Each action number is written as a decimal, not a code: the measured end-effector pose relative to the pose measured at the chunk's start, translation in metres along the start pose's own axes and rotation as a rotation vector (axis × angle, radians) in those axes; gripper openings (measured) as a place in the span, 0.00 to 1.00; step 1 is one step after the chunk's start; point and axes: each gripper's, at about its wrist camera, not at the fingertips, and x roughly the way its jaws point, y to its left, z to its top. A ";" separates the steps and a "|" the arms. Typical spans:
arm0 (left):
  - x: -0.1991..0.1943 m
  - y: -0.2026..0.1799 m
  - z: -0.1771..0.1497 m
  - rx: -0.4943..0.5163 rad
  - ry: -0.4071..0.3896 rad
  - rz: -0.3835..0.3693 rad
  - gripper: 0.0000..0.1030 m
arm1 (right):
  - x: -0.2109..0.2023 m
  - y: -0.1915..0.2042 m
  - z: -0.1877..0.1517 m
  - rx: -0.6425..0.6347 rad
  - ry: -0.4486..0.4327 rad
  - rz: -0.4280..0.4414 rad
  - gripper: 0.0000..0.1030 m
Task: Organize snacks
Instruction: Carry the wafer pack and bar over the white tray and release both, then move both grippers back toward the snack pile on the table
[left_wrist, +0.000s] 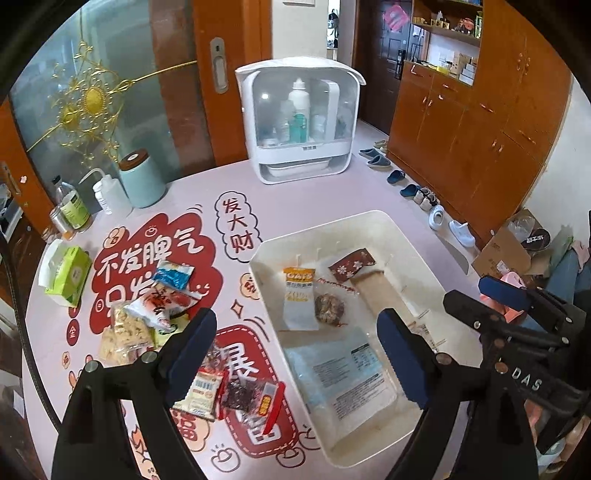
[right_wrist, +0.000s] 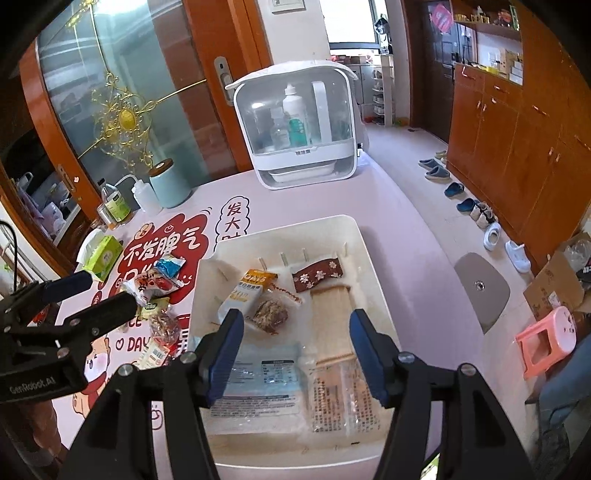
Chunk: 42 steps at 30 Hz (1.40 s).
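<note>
Loose snacks (left_wrist: 155, 317) left of bin (left_wrist: 373, 221); packets (left_wrist: 299, 299) inside.

A lived-in home, seen near its entrance: slippers and shoes (right_wrist: 476, 210) line the floor along orange wooden cabinets (right_wrist: 517, 129), with a dark front door (left_wrist: 380, 62) beyond. On the worktop (left_wrist: 314, 199), covered in a pink cloth printed with red Chinese good-luck slogans, stand a white cosmetics case (left_wrist: 301, 122), a tissue box (left_wrist: 70, 273) and a mint canister (left_wrist: 142, 181). A pink stool (right_wrist: 548, 339) and cardboard box (right_wrist: 554, 288) sit on the floor.
</note>
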 end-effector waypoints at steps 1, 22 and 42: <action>-0.003 0.002 -0.002 -0.002 -0.002 0.003 0.85 | -0.001 0.002 0.000 0.004 0.001 0.000 0.59; -0.082 0.138 -0.014 -0.064 -0.064 0.061 0.86 | -0.039 0.088 -0.001 -0.020 -0.076 0.010 0.82; 0.034 0.347 -0.057 -0.166 0.125 0.117 0.89 | 0.132 0.267 0.039 -0.118 0.189 0.135 0.82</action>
